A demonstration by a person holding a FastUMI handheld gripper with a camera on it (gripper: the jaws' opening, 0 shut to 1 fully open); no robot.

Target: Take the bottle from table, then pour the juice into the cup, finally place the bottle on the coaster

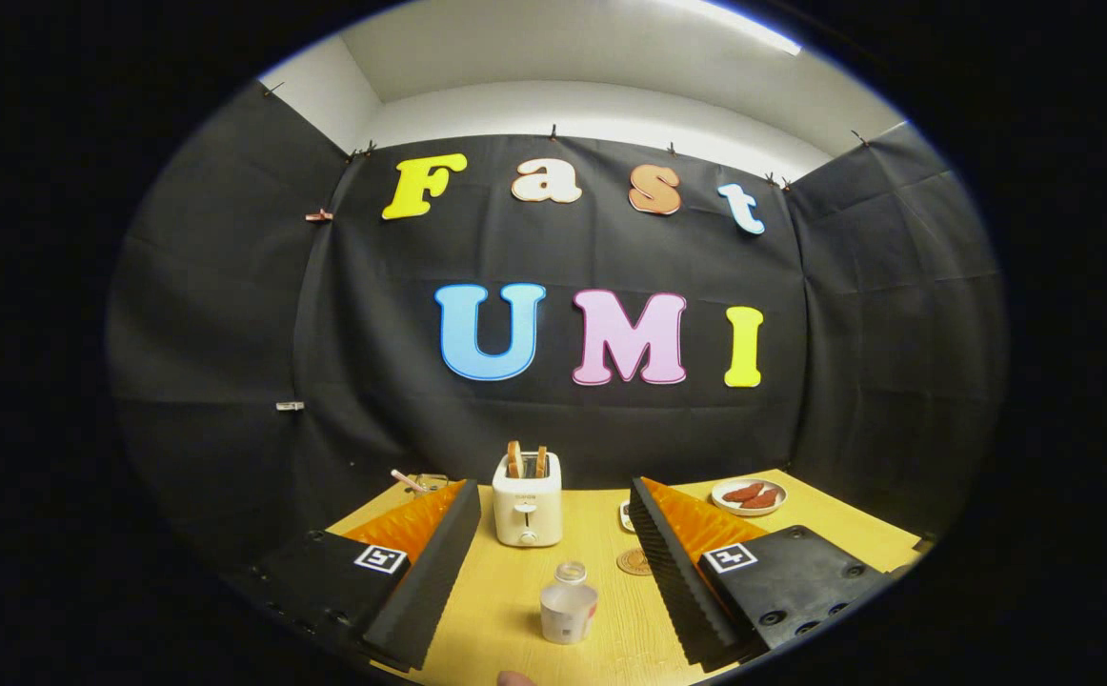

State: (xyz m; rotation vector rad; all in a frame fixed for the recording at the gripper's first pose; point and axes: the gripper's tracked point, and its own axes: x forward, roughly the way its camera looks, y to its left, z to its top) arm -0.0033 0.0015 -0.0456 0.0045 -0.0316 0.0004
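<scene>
Reaching for the bottle [569, 603] is the step in hand, I judge: the fingers [550, 564] stand wide apart w/ nothing clamped, and the bottle sits upright on the surface [501, 595] between them, a bit nearer the right one, touching neither. To do it well: bring the gripper down & fwd so both pads bracket the body below the neck, centre it first, then close evenly; a lopsided close would prob. tip it, since it's small and looks light. Grip low-mid, not on the neck.

Bottle itself: short, squat, translucent whitish plastic, pale label w/ a reddish patch on its right side, narrow clear neck at top; can't tell if capped. Juice level not readable.

Just past the right finger lies a round cork-look coaster [634, 562], partly hidden by it. Beyond the fingers, a white toaster [527, 501] w/ two slices up, and farther right a plate [749, 496] w/ reddish food. Cup: can't pick it out for sure.
</scene>
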